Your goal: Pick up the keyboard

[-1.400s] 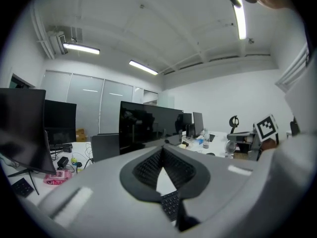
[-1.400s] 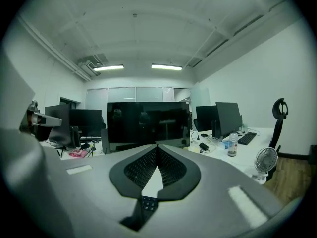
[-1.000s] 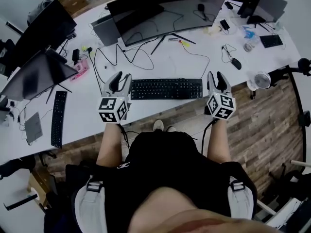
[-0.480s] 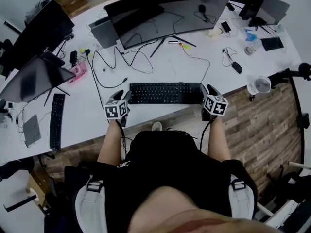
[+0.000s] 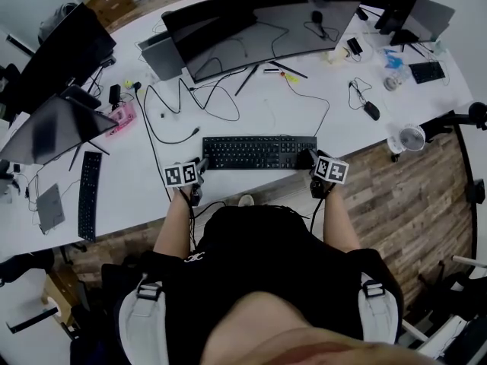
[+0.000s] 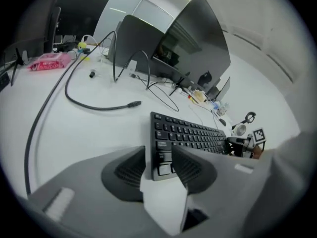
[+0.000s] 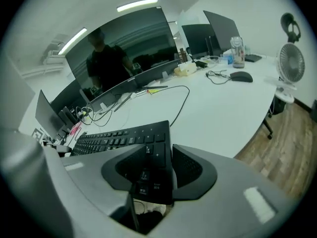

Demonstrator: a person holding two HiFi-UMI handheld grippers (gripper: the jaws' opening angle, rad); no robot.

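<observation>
You stand at a white desk (image 5: 251, 105) and look steeply down on it. A black keyboard (image 5: 259, 152) lies flat near the front edge, lengthwise across you, with one of your grippers at each short end.

Your left gripper (image 5: 199, 166) is at the keyboard's left end. In the left gripper view its jaws are apart and straddle the near left corner of the keyboard (image 6: 193, 133). One jaw overlaps the keys, and a thin strip of desk shows beside the other.

Your right gripper (image 5: 310, 159) is at the right end. In the right gripper view the end of the keyboard (image 7: 119, 135) fills the gap between the jaws, and both jaws press on it.

Behind the keyboard a wide curved monitor (image 5: 259, 21) stands, with black cables looping under it. A loose cable (image 6: 89, 104) ends on the desk just beyond the left end. To the right sit a black mouse (image 5: 371, 109) and, at the desk's edge, a small desk fan (image 5: 412, 136). A second keyboard (image 5: 89, 192) lies well apart at far left.
</observation>
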